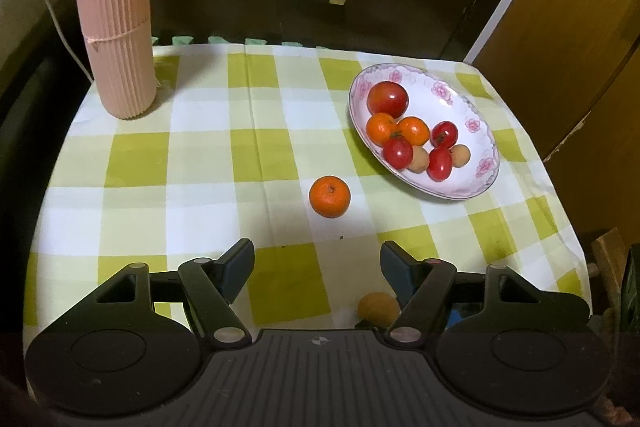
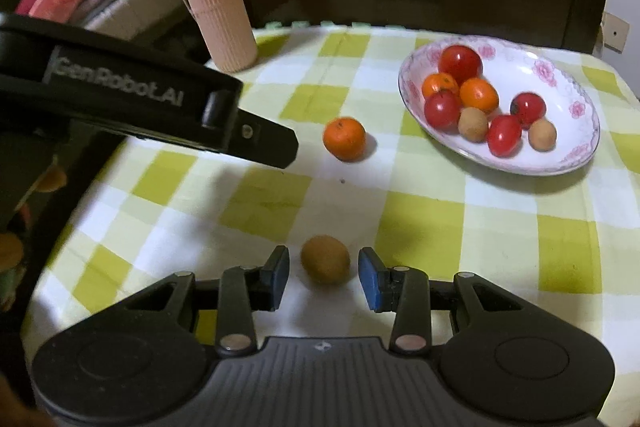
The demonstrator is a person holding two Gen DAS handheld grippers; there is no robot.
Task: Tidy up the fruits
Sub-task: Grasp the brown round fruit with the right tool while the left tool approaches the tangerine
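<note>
A small brown oval fruit [image 2: 325, 259], long axis lying crosswise on the checked tablecloth [image 2: 440, 227], is flanked by the parted, untouching pads of the right gripper [image 2: 324, 277]. "GenRobot.AI" is printed on the left gripper [image 1: 317, 267], spread apart before a round orange [image 1: 329, 196]. Glossy fruits are piled in a floral plate [image 2: 560, 75].

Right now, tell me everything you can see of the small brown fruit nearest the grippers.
The small brown fruit is roundish, slightly oval, with a dull tan-brown, matte skin. It lies loose on the green-and-white checked tablecloth, outside the plate. It sits between the blue-padded fingers of the right gripper, with a gap on each side, so nothing grips it. From the left wrist camera it is partly hidden behind that gripper's finger.
</note>
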